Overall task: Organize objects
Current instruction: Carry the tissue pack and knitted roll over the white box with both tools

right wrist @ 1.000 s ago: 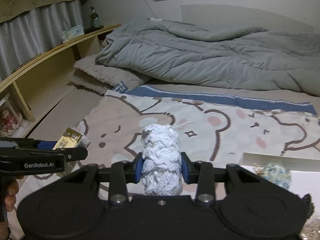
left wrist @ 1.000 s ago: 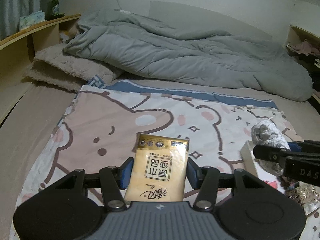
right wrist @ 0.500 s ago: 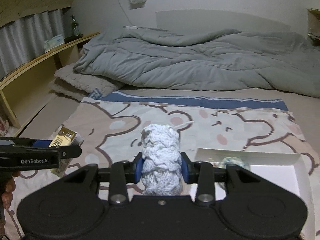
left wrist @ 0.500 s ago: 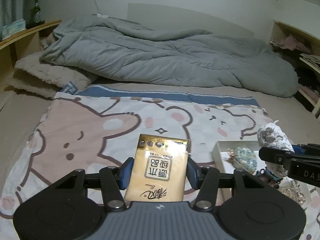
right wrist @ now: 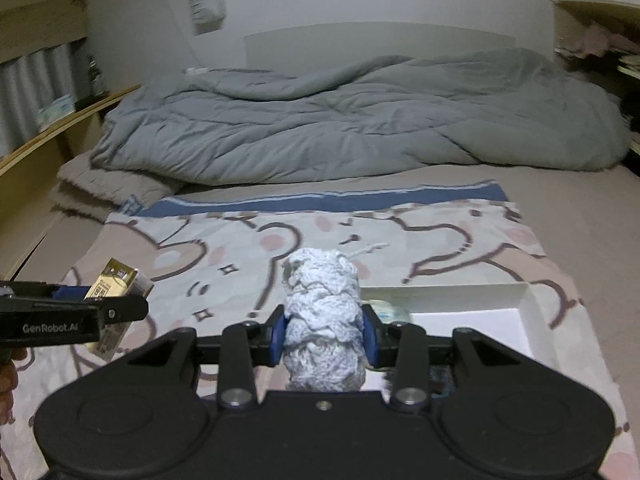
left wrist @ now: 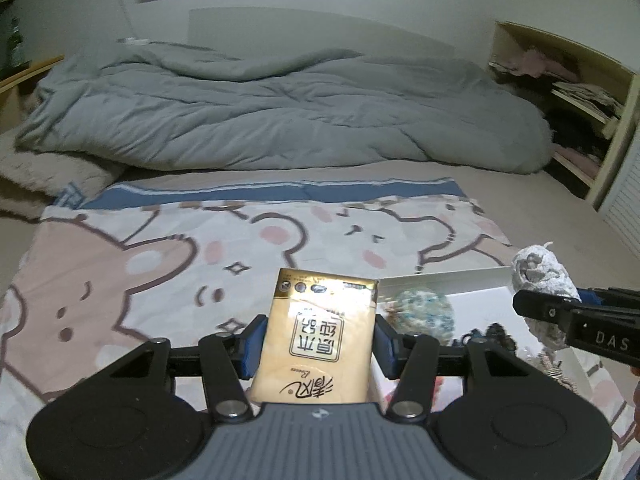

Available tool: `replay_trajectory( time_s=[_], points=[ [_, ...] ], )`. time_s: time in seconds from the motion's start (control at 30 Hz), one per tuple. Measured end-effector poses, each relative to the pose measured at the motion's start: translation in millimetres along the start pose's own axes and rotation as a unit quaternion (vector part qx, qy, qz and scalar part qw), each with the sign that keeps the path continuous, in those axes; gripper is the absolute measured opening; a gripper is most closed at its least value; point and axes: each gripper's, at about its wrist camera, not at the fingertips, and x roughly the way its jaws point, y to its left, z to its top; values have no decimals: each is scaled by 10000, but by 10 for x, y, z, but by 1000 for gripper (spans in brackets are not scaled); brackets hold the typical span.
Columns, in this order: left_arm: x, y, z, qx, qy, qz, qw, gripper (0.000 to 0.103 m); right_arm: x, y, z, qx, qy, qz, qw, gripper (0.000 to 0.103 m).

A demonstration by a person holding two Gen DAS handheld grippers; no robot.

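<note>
My left gripper [left wrist: 318,340] is shut on a gold tissue pack [left wrist: 320,336] with Chinese print, held above the cartoon bear sheet [left wrist: 140,272]. My right gripper [right wrist: 323,336] is shut on a white knitted bundle [right wrist: 322,320]. In the left wrist view that bundle [left wrist: 540,276] and the right gripper [left wrist: 576,316] show at the right edge. The right wrist view has the left gripper [right wrist: 116,308] with the tissue pack [right wrist: 112,284] at its left edge. A white box [right wrist: 480,316] lies on the sheet just ahead and to the right, with a speckled blue-green ball [left wrist: 424,312] inside.
A rumpled grey duvet [left wrist: 280,120] covers the far half of the bed. A fluffy beige blanket [right wrist: 100,192] lies at the far left. Wooden shelves [left wrist: 580,92] with clothes stand at the right, a wooden ledge [right wrist: 60,124] at the left. Dark small items [left wrist: 496,334] sit in the box.
Both grippers have swung rightward across the bed with their loads still gripped. The white box has come into fuller view ahead of them.
</note>
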Motion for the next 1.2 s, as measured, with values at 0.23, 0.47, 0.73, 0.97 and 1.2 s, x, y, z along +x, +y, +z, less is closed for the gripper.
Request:
replay_trajectory(
  time_s=[0.23, 0.47, 0.73, 0.97, 1.2],
  points=[
    [217, -399, 87, 241, -6, -328, 9992, 55, -20, -430, -39, 333, -22, -265, 9991, 39],
    [518, -748, 174, 398, -23, -712, 9967, 55, 71, -747, -87, 419, 50, -472, 9980, 39],
    [1045, -1121, 263, 581, 118, -1032, 9929, 55, 314, -1231, -211, 819, 167, -634, 9945, 39],
    [1552, -1440, 271, 896, 335, -1386, 9857, 55, 634, -1601, -374, 1361, 318, -717, 9876, 39],
    [1977, -1676, 240, 1236, 502, -1892, 9728, 55, 849, -1791, -450, 1602, 369, -679, 9841, 39]
  ],
)
